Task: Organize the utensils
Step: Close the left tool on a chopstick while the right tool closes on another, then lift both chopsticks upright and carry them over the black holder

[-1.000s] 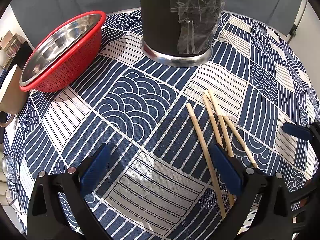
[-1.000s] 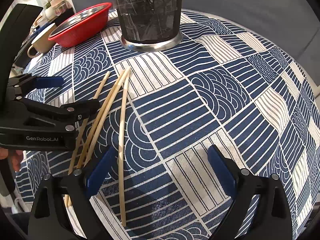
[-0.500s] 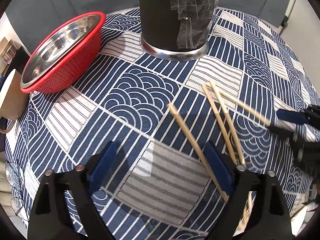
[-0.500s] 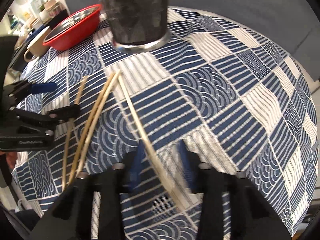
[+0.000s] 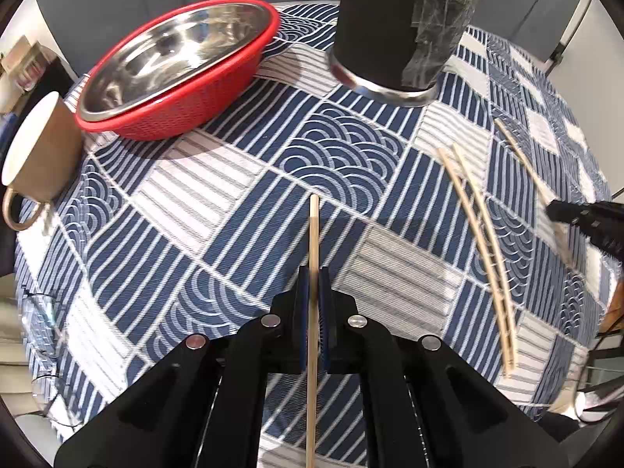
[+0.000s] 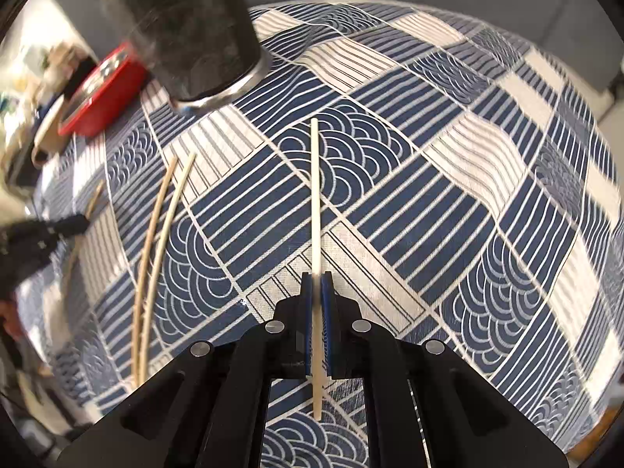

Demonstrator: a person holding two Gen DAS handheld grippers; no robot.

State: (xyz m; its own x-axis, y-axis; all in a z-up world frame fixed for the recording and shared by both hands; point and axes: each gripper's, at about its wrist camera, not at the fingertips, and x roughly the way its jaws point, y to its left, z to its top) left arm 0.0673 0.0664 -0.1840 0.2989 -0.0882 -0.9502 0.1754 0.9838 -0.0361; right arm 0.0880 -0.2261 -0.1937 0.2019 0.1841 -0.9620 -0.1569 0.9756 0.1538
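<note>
My left gripper (image 5: 313, 273) is shut on a wooden chopstick (image 5: 313, 234) that points forward over the patterned cloth. My right gripper (image 6: 317, 277) is shut on a paler chopstick (image 6: 316, 195), also pointing forward. Two more chopsticks (image 5: 481, 241) lie side by side on the cloth between the grippers; in the right wrist view the same pair (image 6: 156, 241) lies left of my jaws. A tall black utensil holder (image 5: 401, 23) with a metal base stands at the far side of the table; the right wrist view has the holder (image 6: 183, 31) at upper left.
A red colander holding a steel bowl (image 5: 175, 66) sits at far left, with a beige mug (image 5: 39, 156) on its side beside it. Glasses (image 5: 39, 312) lie near the left edge of the round table (image 6: 507, 195).
Both grippers went from open to shut, each taking one chopstick off the cloth. The left one shifted left, the right one turned and shifted right, leaving two chopsticks lying between them.
</note>
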